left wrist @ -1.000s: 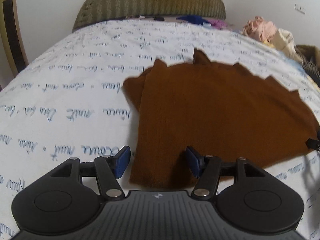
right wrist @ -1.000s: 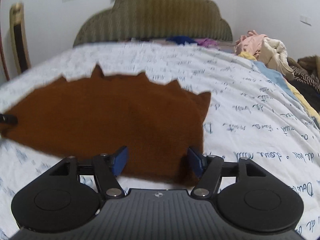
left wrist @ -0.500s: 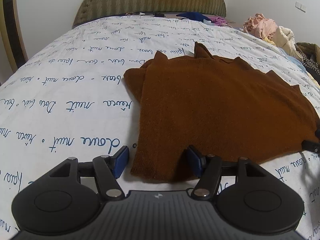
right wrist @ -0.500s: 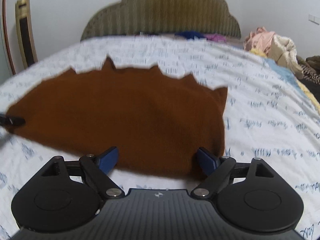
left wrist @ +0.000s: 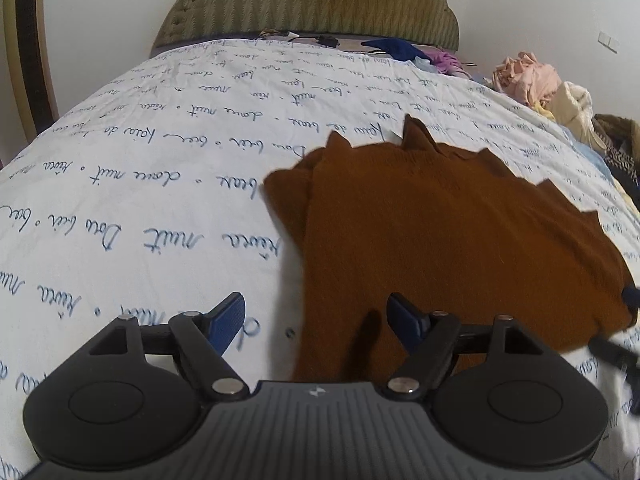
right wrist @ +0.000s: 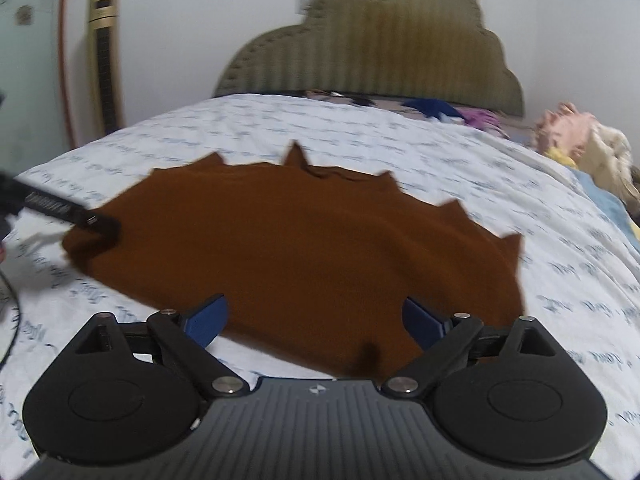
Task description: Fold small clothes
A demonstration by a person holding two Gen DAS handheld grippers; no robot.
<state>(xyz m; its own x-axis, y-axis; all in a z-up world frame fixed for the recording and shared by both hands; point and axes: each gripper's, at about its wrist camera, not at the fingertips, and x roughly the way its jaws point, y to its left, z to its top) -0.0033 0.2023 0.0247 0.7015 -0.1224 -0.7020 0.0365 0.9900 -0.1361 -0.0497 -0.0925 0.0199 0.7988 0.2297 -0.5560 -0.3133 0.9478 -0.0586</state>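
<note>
A brown knit garment (left wrist: 440,248) with a spiky far edge lies flat on the white printed bedsheet (left wrist: 140,200); it also shows in the right wrist view (right wrist: 300,248). My left gripper (left wrist: 316,320) is open and empty over the garment's near left corner. My right gripper (right wrist: 316,316) is open wide and empty just above the garment's near right edge. A fingertip of the left gripper (right wrist: 100,226) touches the garment's left end in the right wrist view. The right gripper's tip (left wrist: 630,294) shows at the garment's right end in the left wrist view.
A padded olive headboard (right wrist: 372,52) stands at the far end. A heap of pink, cream and striped clothes (left wrist: 552,92) lies at the far right. Blue and purple items (left wrist: 416,54) lie near the headboard. A tall gold floor unit (right wrist: 105,60) stands at the left.
Both grippers have pulled back and risen slightly from the garment's near edge. The right gripper's jaws have opened wider. The garment lies as before.
</note>
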